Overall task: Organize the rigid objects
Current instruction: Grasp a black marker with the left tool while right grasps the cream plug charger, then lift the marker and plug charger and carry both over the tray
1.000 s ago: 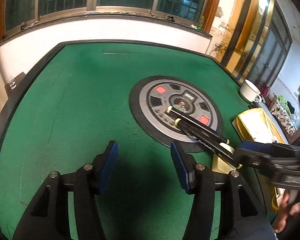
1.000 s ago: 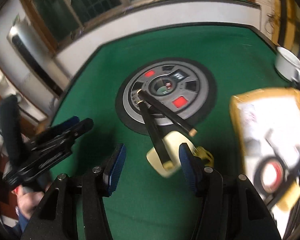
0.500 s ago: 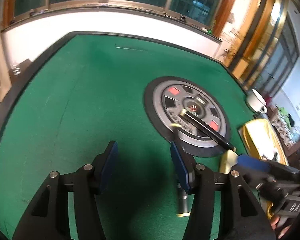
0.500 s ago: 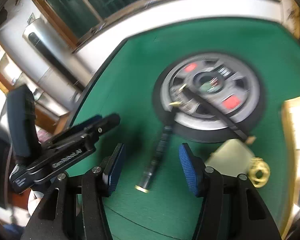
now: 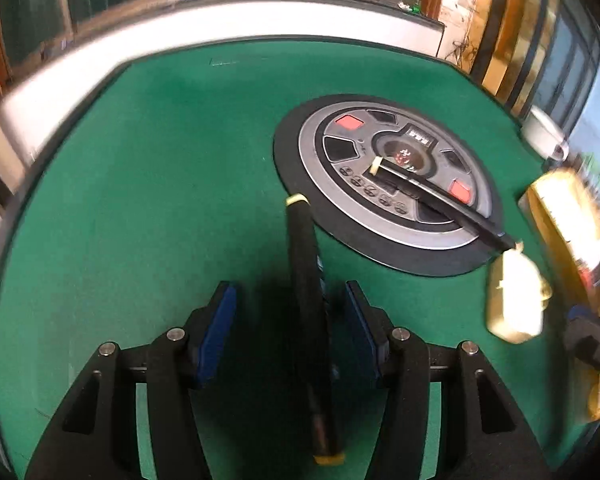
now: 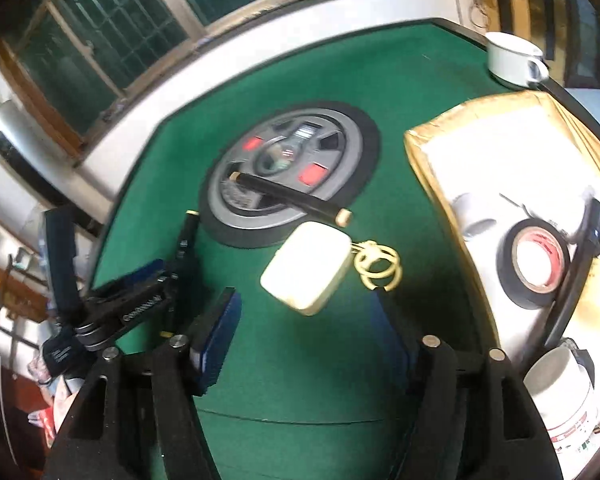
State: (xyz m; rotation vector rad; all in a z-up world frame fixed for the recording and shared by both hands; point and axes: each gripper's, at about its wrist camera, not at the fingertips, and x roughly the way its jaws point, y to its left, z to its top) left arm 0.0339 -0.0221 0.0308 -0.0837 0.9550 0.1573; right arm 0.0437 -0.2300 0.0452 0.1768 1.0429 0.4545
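Left wrist view: my left fingers (image 5: 288,330) stand apart around a black pen (image 5: 310,320) lying on the green desk (image 5: 140,200), pads not pressing it. Right wrist view: my right fingers (image 6: 312,334) are spreading wider with nothing between them, a cream case (image 6: 306,268) just beyond. A second black pen (image 6: 288,196) rests on the round dial (image 6: 352,152) farther off.

A green felt desk (image 5: 148,184) with a dark raised rim spreads out ahead of the jaws. Beyond its far edge runs a white sill (image 5: 236,20) beneath barred, wood-framed windows (image 6: 112,36), dark outside. Off to the right of the jaws stand glossy golden-brown door frames (image 5: 512,40), catching the indoor light.
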